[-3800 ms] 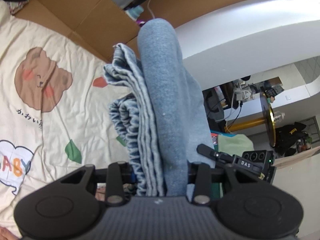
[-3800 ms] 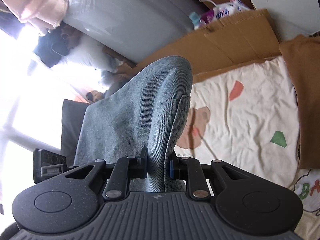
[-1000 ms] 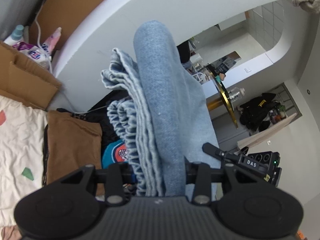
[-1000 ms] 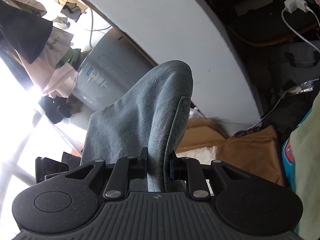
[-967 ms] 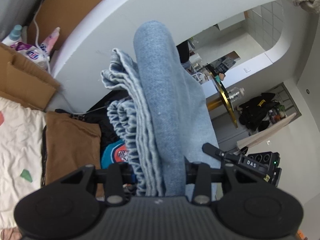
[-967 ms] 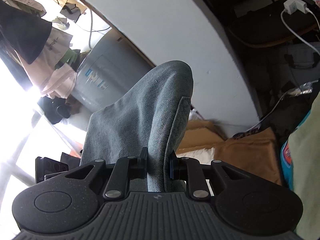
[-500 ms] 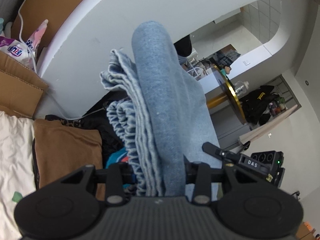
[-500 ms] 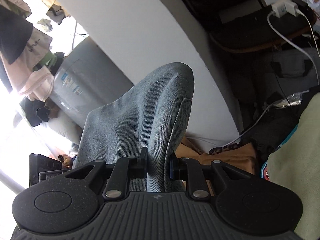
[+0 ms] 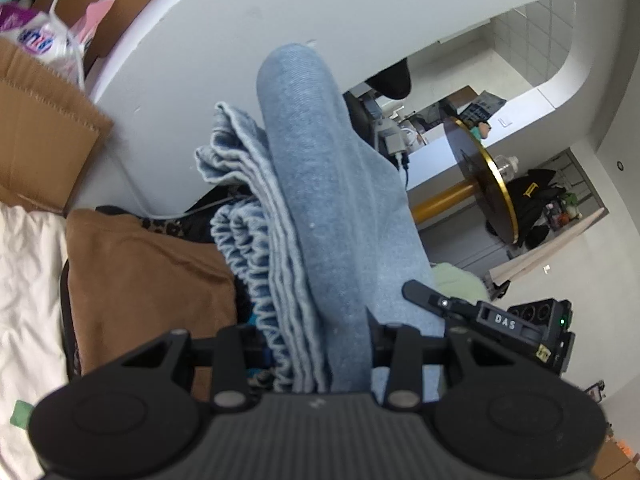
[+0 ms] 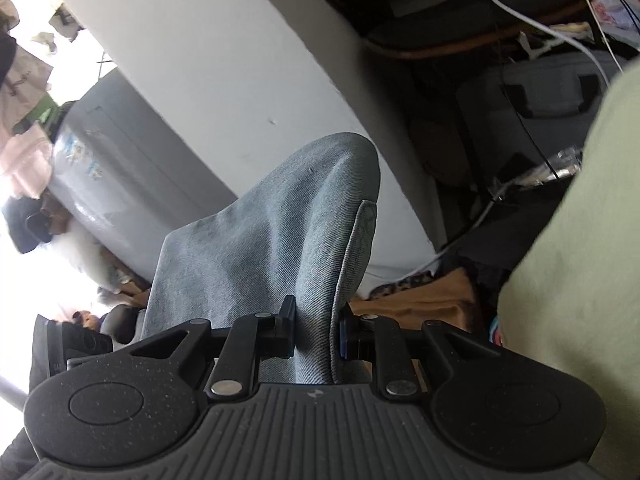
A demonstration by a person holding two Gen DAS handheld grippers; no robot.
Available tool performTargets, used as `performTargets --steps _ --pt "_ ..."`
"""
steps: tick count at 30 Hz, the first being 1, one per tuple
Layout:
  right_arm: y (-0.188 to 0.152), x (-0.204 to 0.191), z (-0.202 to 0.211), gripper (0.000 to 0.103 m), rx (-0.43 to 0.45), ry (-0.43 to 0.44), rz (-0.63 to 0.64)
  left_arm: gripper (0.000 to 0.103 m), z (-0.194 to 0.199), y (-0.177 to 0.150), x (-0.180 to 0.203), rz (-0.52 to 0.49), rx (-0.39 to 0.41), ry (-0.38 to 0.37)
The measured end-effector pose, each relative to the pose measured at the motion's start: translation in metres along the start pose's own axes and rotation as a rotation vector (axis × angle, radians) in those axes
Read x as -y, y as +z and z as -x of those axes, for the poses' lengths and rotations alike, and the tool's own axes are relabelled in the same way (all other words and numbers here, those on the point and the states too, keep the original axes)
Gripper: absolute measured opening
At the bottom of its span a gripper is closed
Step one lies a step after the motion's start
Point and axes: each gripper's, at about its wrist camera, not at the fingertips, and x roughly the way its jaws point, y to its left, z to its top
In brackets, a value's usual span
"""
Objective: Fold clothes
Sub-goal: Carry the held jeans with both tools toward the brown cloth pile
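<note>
A folded blue denim garment (image 9: 320, 208) hangs in the air, held between both grippers. My left gripper (image 9: 316, 344) is shut on its thick folded edge, with the frilled waistband bunched to the left of the jaws. My right gripper (image 10: 314, 340) is shut on another fold of the same denim garment (image 10: 280, 232), which rises between its fingers. A folded brown garment (image 9: 148, 276) lies below on the left, and it also shows in the right wrist view (image 10: 424, 300).
A pale green garment (image 10: 576, 280) fills the right of the right wrist view. A cream printed sheet (image 9: 28, 280) lies at lower left. A white curved wall (image 9: 240, 40), cardboard (image 9: 36, 136), cables and a dark bag (image 10: 532, 112) stand behind.
Both grippers have swung with the denim garment away from the printed sheet, toward the brown garment, the green garment and the white wall. The grips have not changed.
</note>
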Motion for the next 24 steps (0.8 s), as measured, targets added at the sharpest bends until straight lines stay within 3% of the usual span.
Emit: performTargets --steps 5,11,24 --pt "-0.017 0.015 -0.027 0.02 0.008 -0.038 -0.004 0.04 -0.015 -0.01 -0.031 0.025 0.004 0.006" --pt "-0.036 0.034 -0.066 0.02 -0.049 -0.091 -0.015 0.04 -0.03 -0.015 -0.065 0.068 -0.042 0.04" --pt "-0.046 0.049 -0.112 0.02 -0.055 -0.14 -0.04 0.04 -0.055 -0.007 -0.104 0.124 -0.056 0.085"
